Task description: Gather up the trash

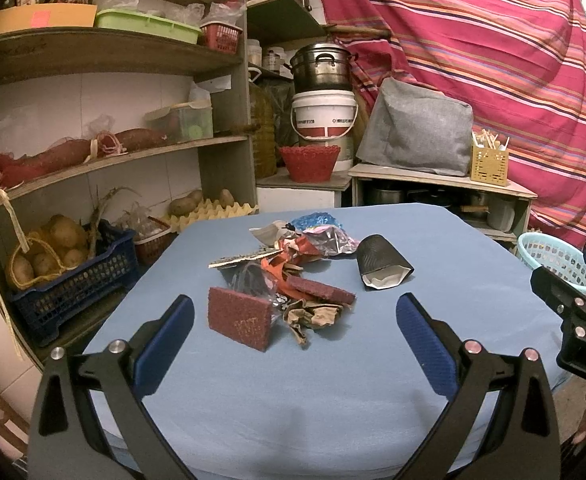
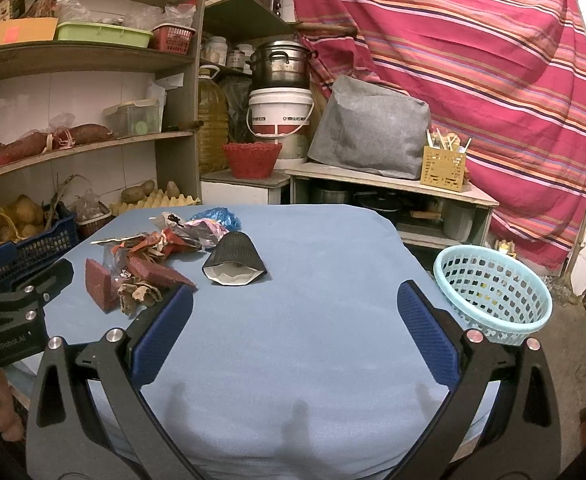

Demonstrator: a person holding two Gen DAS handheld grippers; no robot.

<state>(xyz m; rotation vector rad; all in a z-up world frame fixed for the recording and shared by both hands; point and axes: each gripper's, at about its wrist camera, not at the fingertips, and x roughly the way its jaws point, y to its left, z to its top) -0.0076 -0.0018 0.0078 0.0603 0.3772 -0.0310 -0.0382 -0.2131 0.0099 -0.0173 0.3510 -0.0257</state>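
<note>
Blue tabletop (image 1: 333, 380) in a crowded pantry. Light blue basket (image 2: 493, 296) at its right edge; can't tell what's inside through the holes. Trash pile (image 1: 293, 272) sits just ahead of the left claw (image 1: 295, 330), a red scrub pad (image 1: 240, 318) nearest. Both claws spread wide, holding nothing. Right claw (image 2: 295, 322) faces bare cloth, pile off to its left. Only its view shows the whole basket.
</note>
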